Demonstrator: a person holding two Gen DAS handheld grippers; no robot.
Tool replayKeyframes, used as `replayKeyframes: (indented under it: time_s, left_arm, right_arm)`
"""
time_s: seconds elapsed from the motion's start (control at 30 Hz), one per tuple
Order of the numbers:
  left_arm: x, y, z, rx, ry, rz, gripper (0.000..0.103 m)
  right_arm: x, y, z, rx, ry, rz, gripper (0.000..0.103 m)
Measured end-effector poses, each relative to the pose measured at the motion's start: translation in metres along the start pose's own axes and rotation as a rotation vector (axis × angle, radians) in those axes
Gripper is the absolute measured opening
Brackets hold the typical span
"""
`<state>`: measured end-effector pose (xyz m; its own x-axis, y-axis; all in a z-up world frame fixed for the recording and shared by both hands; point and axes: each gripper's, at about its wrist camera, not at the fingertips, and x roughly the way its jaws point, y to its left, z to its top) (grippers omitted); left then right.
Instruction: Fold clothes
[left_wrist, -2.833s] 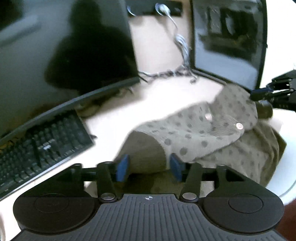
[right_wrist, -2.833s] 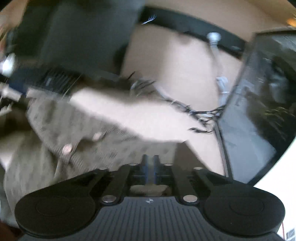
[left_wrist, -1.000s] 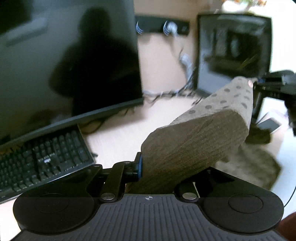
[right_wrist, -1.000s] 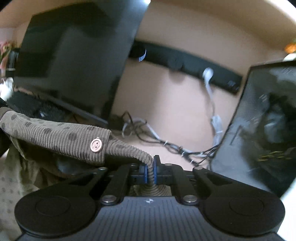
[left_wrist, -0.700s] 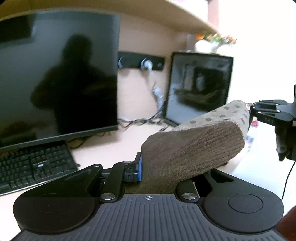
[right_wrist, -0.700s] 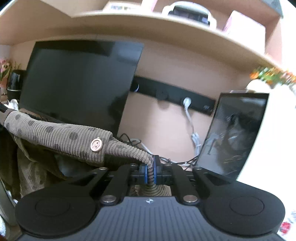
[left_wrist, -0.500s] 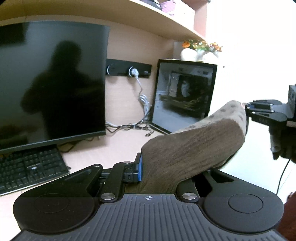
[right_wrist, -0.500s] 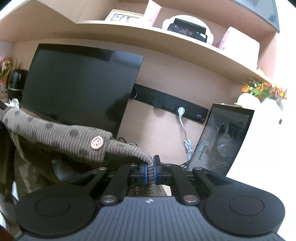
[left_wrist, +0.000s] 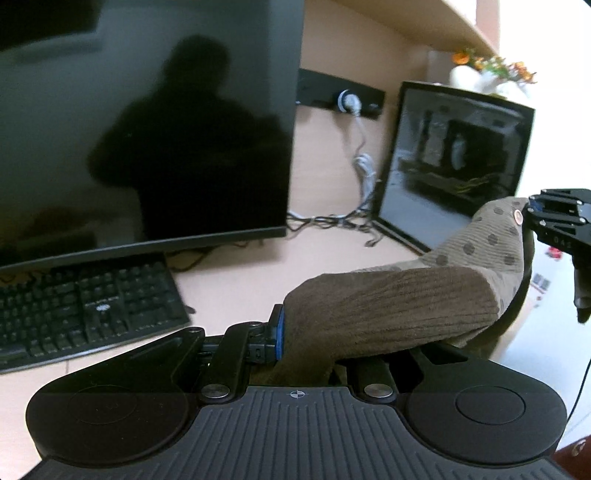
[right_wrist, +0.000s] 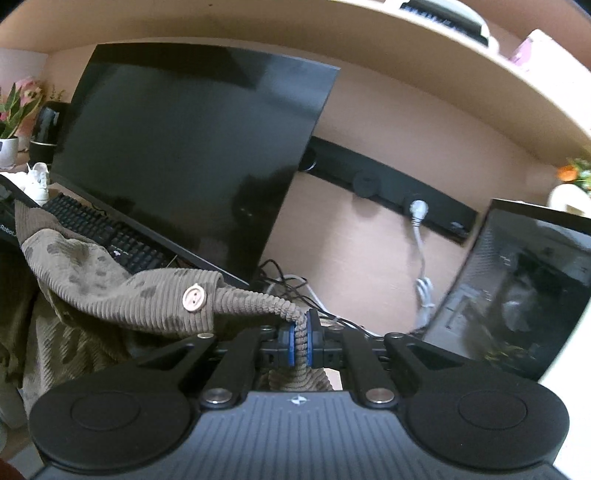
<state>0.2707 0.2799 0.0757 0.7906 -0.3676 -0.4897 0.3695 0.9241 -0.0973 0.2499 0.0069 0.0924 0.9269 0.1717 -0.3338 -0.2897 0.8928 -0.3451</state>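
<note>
Garment: brown ribbed corduroy with darker polka dots, held clear of the desk. One edge is pinched in the left tongs, the cloth bulging over them and covering the right-hand finger. The band runs taut to the right tongs, clamped on a narrow ribbed strip. A pale two-hole button sits on the band near that grip. The remaining cloth hangs slack below the band in loose folds.

ribbed corduroy garment – matt, dotted – against a glossy black monitor and smooth pale wood desk.
</note>
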Motion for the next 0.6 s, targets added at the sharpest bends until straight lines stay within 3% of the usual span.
replayKeyframes:
  time_s: [0.17, 0.43, 0.53, 0.6]
  left_arm:
    - [0.02, 0.011, 0.012, 0.015, 0.015, 0.069, 0.017]
    - [0.065, 0.034, 0.026, -0.053, 0.049, 0.16, 0.017]
    - [0.085, 0.039, 0.034, -0.042, 0.051, 0.208, 0.017]
    - [0.107, 0.046, 0.041, -0.011, 0.061, 0.28, 0.018]
  right_arm:
    - [0.053, -0.017, 0.007, -0.018, -0.002, 0.05, 0.005]
    - [0.128, -0.035, 0.006, -0.041, 0.017, 0.111, 0.005]
    - [0.165, -0.038, 0.008, -0.069, 0.018, 0.092, 0.005]
    - [0.209, -0.039, 0.007, -0.091, 0.074, 0.046, 0.007]
